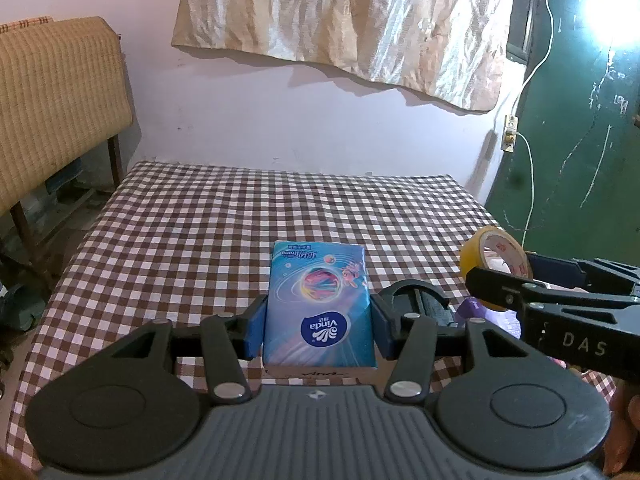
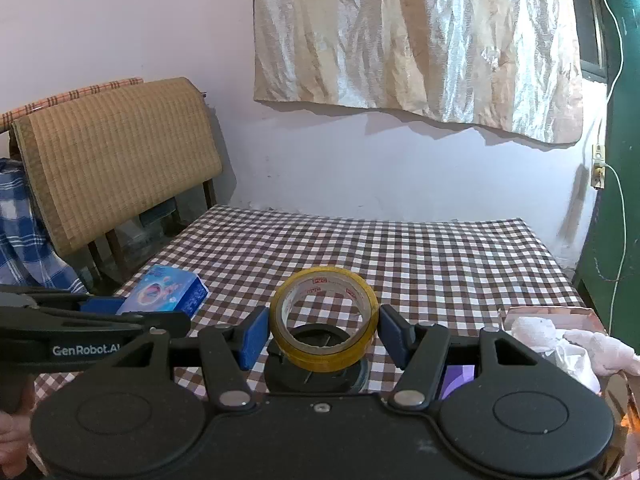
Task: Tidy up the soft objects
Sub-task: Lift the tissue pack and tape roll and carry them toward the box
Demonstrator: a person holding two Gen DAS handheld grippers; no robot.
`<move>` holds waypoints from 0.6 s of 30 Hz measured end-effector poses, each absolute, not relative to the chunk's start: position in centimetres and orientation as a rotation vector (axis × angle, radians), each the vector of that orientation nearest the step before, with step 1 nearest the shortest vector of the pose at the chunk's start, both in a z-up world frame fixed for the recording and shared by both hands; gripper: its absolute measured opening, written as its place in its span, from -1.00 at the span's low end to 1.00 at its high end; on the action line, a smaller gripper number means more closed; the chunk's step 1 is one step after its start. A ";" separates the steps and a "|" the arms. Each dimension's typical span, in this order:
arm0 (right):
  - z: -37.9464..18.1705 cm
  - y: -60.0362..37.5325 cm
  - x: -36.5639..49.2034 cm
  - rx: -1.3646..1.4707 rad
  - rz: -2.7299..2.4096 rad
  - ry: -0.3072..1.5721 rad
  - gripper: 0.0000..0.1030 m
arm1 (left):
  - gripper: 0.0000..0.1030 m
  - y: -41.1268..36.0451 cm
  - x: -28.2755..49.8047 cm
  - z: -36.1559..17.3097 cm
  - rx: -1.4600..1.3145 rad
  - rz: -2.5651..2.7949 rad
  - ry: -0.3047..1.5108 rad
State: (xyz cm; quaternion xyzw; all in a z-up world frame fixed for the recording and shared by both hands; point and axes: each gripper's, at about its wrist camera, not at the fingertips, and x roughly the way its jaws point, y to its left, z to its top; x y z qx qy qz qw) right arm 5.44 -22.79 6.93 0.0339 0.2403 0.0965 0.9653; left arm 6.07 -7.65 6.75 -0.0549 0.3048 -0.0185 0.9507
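My left gripper (image 1: pixel 318 330) is shut on a blue Vinda tissue pack (image 1: pixel 318 300), its blue pads pressed against both sides, above the checkered table (image 1: pixel 200 232). The pack also shows in the right wrist view (image 2: pixel 164 292) at the left, between the left gripper's fingers (image 2: pixel 100 304). My right gripper (image 2: pixel 322 334) is shut on a yellow tape roll (image 2: pixel 324 320), tilted and held above a black round lid (image 2: pixel 316 368). The roll and right gripper show in the left wrist view (image 1: pixel 494 256) at the right.
A box (image 2: pixel 560 312) with white soft cloth (image 2: pixel 576 344) stands at the table's right front. A purple object (image 2: pixel 458 378) lies beside the black lid. A woven mat on a chair (image 2: pixel 116 160) stands left of the table. The wall and a hanging curtain (image 2: pixel 420 40) are behind.
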 end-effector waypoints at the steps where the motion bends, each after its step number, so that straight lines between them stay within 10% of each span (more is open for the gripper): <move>1: 6.9 -22.9 5.4 0.067 0.193 0.485 0.39 | 0.04 -7.8 6.1 6.8 -0.109 -0.039 0.619; 18: 7.1 -24.9 5.1 0.069 0.157 0.479 0.39 | 0.04 -9.9 7.1 6.9 -0.096 -0.089 0.619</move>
